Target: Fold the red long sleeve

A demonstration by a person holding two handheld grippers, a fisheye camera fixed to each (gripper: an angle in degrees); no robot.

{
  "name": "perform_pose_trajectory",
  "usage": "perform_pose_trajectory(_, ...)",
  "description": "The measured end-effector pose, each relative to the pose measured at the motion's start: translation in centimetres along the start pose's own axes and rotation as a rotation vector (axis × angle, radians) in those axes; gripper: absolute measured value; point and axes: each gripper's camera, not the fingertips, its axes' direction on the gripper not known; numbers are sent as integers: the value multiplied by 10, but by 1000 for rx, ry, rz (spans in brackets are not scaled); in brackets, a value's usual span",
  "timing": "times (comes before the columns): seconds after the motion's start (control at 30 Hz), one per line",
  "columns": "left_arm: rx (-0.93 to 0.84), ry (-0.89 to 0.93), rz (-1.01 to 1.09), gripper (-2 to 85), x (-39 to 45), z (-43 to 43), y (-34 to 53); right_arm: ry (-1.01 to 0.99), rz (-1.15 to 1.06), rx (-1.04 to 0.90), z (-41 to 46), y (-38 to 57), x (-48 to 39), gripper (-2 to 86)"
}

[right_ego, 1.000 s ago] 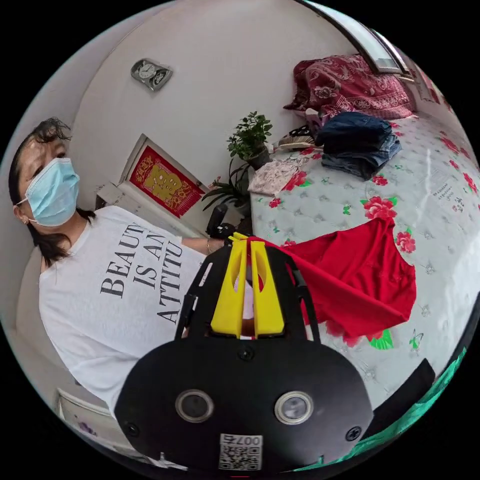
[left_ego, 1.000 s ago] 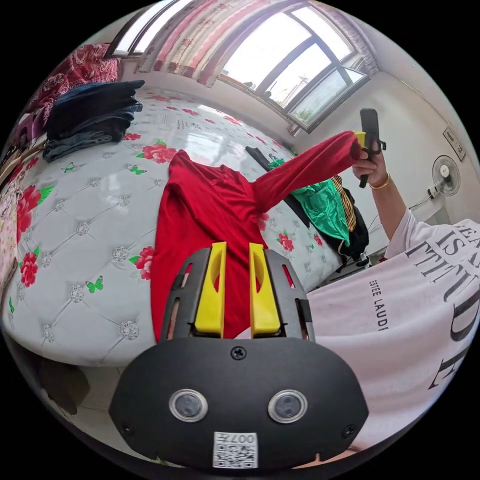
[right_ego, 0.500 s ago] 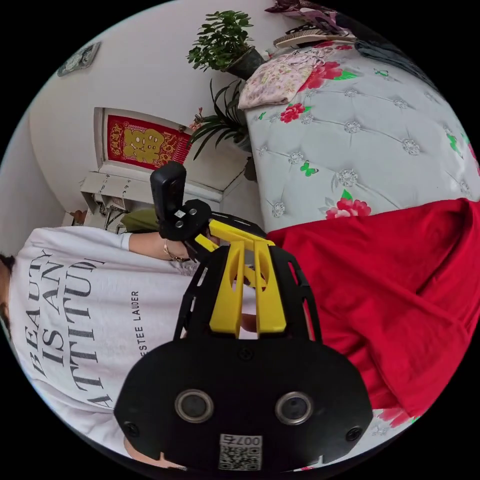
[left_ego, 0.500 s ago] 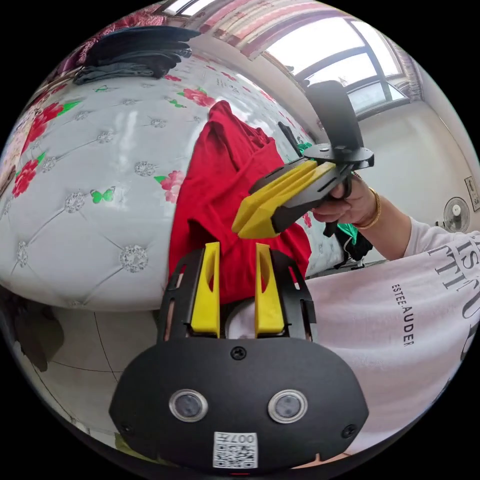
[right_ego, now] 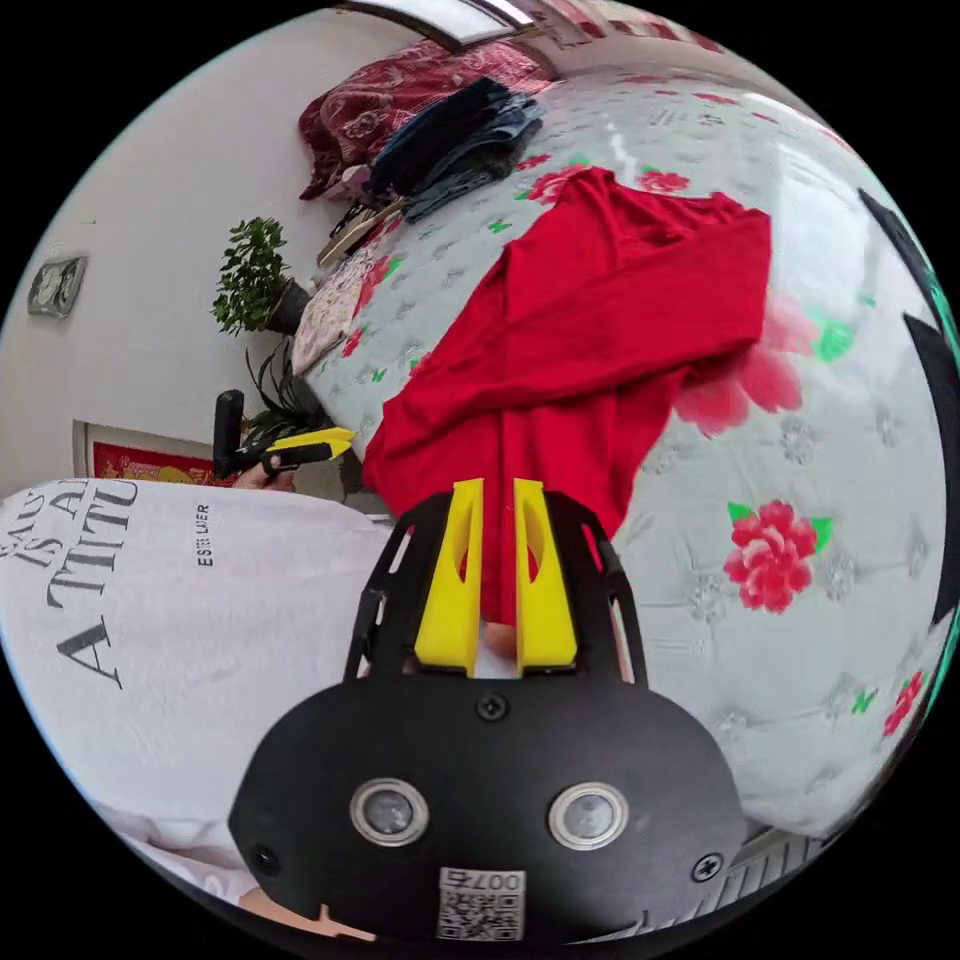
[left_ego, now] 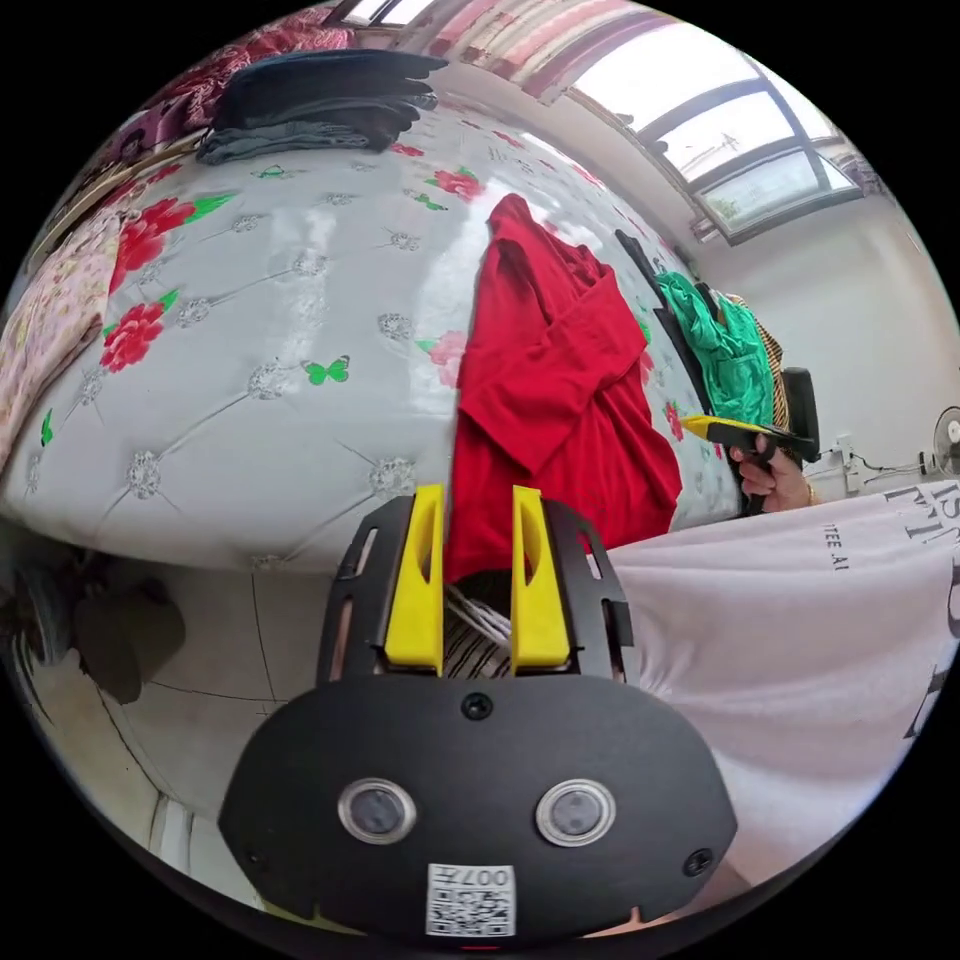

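My left gripper (left_ego: 478, 500) sits at the lower middle of the left gripper view, its yellow jaws spread with a gap between them and nothing pinched; the hem of the red long sleeve (left_ego: 560, 400) hangs just beyond the tips. My right gripper (right_ego: 492, 495) in the right gripper view has its jaws slightly parted too, the red cloth showing behind the gap, and I cannot tell whether it touches them.

The mattress (left_ego: 250, 330) with its flower and butterfly print runs wide and bare to the left of the shirt in the left gripper view, and its near edge curves across the middle of the frame with floor below. In the right gripper view bare mattress (right_ego: 800, 480) fills the right side.

My white T-shirt (left_ego: 780, 640) covers the lower right of the left gripper view. The pile of green and dark clothes (left_ego: 725, 345) at the far right is partly cut off by the bed edge. A stack of folded dark clothes (left_ego: 320, 100) sits at the upper left.

The red long sleeve (right_ego: 600, 330) lies flat at the bed's near edge, one sleeve folded across the body, its hem hanging over the edge.
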Motion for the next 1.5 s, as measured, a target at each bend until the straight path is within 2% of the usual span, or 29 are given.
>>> perform_pose_trajectory(0.1, -101, -38, -12, 118, -7, 7, 11, -6, 167, -4, -9, 56, 27, 31)
perform_pose_trajectory(0.2, -159, -64, 47, 118, 0, 14, 5, -52, 244, -55, 6, 91, 35, 29)
perform_pose_trajectory(0.3, -246, -129, 216, 104, 26, 35, -15, -34, 219, -149, 42, 92, 25, 26)
perform_pose_trajectory(0.37, -306, -300, 337, 54, 44, 45, -24, -40, 190, -217, 65, 84, 15, 24)
perform_pose_trajectory(0.43, -346, -303, 370, 32, 45, 47, -29, -38, 171, -245, 79, 75, 6, 22)
perform_pose_trajectory(0.53, -381, -153, 299, -3, 30, 48, -40, -10, 155, -268, 87, 67, -1, 14)
perform_pose_trajectory(0.63, -334, -8, 207, -8, 11, 39, -49, -1, 127, -226, 73, 70, -4, 3)
perform_pose_trajectory(0.8, -250, 207, 123, -9, -14, 11, -57, -180, 120, -71, 21, 89, -2, -1)
perform_pose_trajectory(0.97, 1, 464, 34, -9, -37, -36, -83, -337, 109, 208, -59, 79, 4, -2)
perform_pose_trajectory(1.03, 72, 494, 8, -8, -45, -39, -108, -362, 99, 287, -80, 61, 10, -1)
perform_pose_trajectory(1.1, 135, 490, -31, -6, -48, -35, -140, -306, 88, 361, -94, 22, 12, 1)
perform_pose_trajectory(1.17, 223, 395, -103, 1, -49, -21, -180, -186, 109, 387, -91, -7, 10, 4)
perform_pose_trajectory(1.3, 239, 320, -206, 60, -57, -8, -205, -8, 174, 346, -74, -22, 4, 20)
perform_pose_trajectory(1.4, 213, 275, -135, 73, -52, -6, -191, 65, 185, 303, -56, 9, 2, 26)
perform_pose_trajectory(1.5, 123, 198, -34, 81, -41, 10, -161, 26, 244, 240, -31, 43, 10, 29)
